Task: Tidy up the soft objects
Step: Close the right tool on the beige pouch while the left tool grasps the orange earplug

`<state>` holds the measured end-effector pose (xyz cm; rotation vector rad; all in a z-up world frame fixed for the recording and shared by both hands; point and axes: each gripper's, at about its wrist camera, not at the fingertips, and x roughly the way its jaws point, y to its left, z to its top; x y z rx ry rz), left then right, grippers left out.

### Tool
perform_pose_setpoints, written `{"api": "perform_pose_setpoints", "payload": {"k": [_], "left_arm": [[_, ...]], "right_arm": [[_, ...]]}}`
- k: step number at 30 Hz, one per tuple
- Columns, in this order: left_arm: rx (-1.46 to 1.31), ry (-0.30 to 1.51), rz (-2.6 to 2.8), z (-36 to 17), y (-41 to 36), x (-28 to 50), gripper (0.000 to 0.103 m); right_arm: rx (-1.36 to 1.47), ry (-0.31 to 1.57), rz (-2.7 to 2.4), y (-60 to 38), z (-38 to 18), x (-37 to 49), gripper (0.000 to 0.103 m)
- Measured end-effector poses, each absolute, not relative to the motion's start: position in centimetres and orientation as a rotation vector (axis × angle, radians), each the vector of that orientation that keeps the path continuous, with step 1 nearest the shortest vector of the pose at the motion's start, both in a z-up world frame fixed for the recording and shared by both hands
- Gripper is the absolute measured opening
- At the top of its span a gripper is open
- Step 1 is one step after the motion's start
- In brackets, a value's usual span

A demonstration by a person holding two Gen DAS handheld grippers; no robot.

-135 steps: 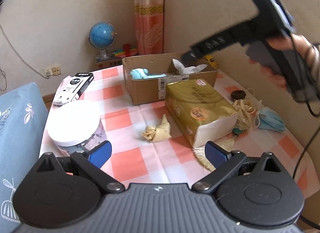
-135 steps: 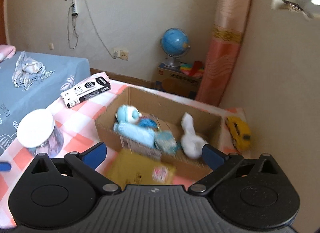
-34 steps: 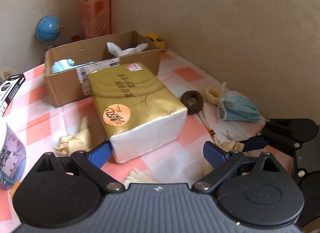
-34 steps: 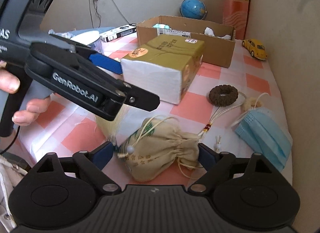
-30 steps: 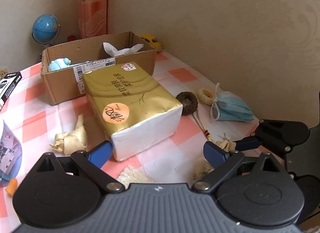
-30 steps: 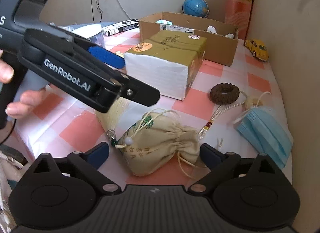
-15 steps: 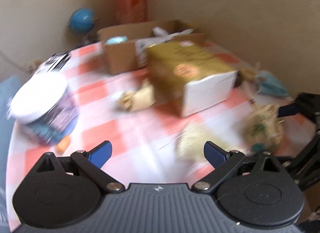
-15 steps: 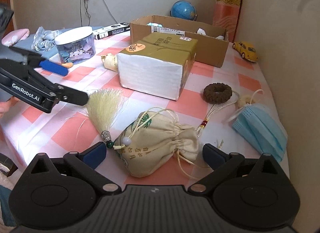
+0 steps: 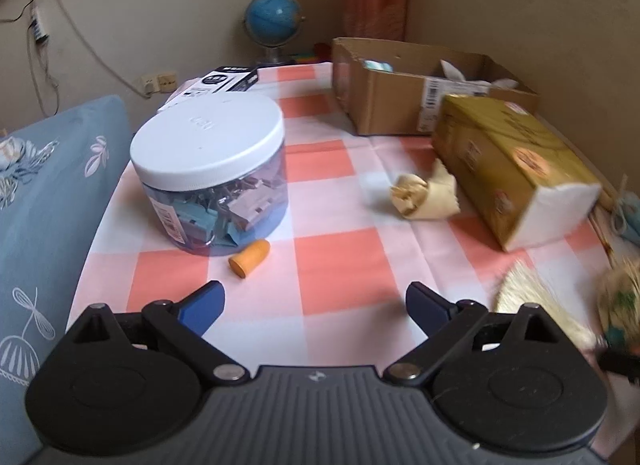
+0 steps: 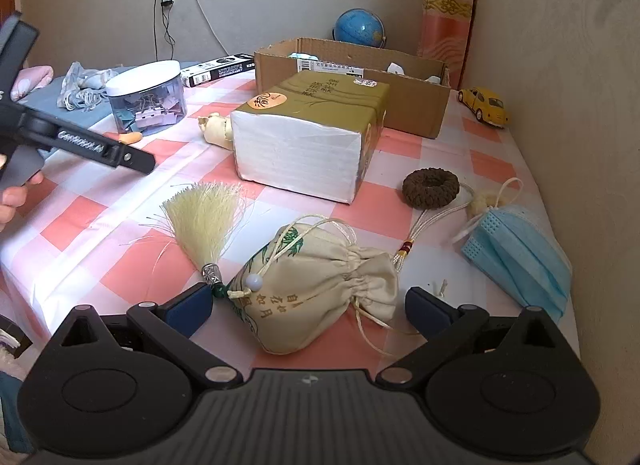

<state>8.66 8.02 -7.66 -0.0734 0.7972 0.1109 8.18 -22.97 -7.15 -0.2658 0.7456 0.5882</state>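
A cream drawstring pouch (image 10: 320,285) with a pale tassel (image 10: 204,213) lies between the open jaws of my right gripper (image 10: 308,311); the fingers do not touch it. A blue face mask (image 10: 520,261), a brown knitted ring (image 10: 430,187) and a crumpled cream cloth (image 9: 424,195) lie on the checked tablecloth. A cardboard box (image 9: 404,101) at the back holds white and blue soft things. My left gripper (image 9: 314,307) is open and empty above the cloth near the front edge; it also shows in the right wrist view (image 10: 132,159).
A gold tissue pack (image 10: 312,137) lies mid-table. A clear jar of binder clips with a white lid (image 9: 210,173) and an orange thimble (image 9: 248,257) stand at the left. A black-and-white carton (image 9: 224,83), a yellow toy car (image 10: 484,105) and a wall are at the right.
My left gripper has swung away to the left, off the pouch and tissue pack toward the jar. My right gripper has stayed around the pouch, edging slightly closer.
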Motion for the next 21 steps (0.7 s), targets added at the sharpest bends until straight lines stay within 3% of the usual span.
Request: {"api": "perform_pose_setpoints", "payload": {"k": [6,19,21], "left_arm": [[-0.122,0.781,0.160,-7.9,8.5,9.8,0.073],[-0.084,0.756,0.094,-7.9,7.1,11.3,0.073],[-0.091,0.759,0.097,-7.8,7.0,11.6,0.070]], "right_arm": [[-0.265,0.735,0.592,-23.1,-7.2,8.1,0.103],[-0.263,0.730,0.593,-23.1,-7.2,8.0,0.103],[-0.263,0.729,0.593,-23.1,-7.2,7.9,0.103]]}}
